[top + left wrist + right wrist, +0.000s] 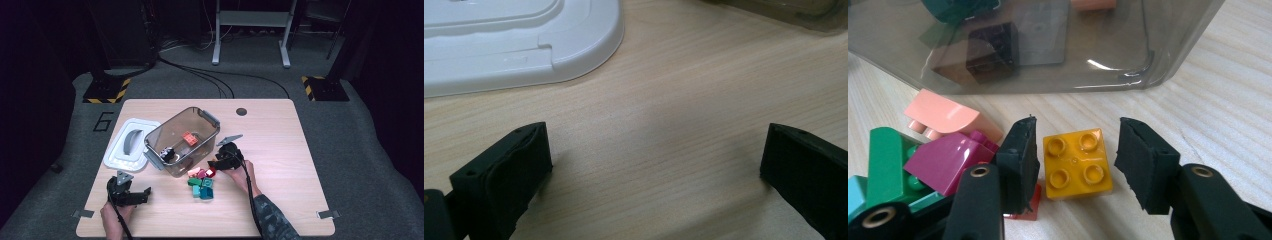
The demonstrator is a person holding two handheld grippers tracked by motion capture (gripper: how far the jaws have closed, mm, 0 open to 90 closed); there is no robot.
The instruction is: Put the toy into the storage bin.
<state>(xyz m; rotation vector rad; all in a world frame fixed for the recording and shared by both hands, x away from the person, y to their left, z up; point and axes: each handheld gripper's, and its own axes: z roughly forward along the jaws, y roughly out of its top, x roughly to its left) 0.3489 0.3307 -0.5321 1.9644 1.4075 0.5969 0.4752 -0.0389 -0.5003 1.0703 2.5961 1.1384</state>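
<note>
While we keep our left gripper [656, 165] wide apart over bare table [664, 100] just beside the white lid [514, 40], our right gripper [1075, 160] straddles the yellow brick [1077, 163]. That brick lies flat, studs up, just before the clear bin [1048, 45]. One pad touches it, the other stands slightly off.

Block: yellow brick [1077, 163], square, four round studs on top.
Pose: flat on the wooden table [1228, 100], studs up.
Position: between the two black jaws; left pad touching or nearly so, small gap at the right.
Neighbours: just in front of the clear bin wall [1048, 55]; a red piece [1029, 206] apparently at its lower left corner.
</note>
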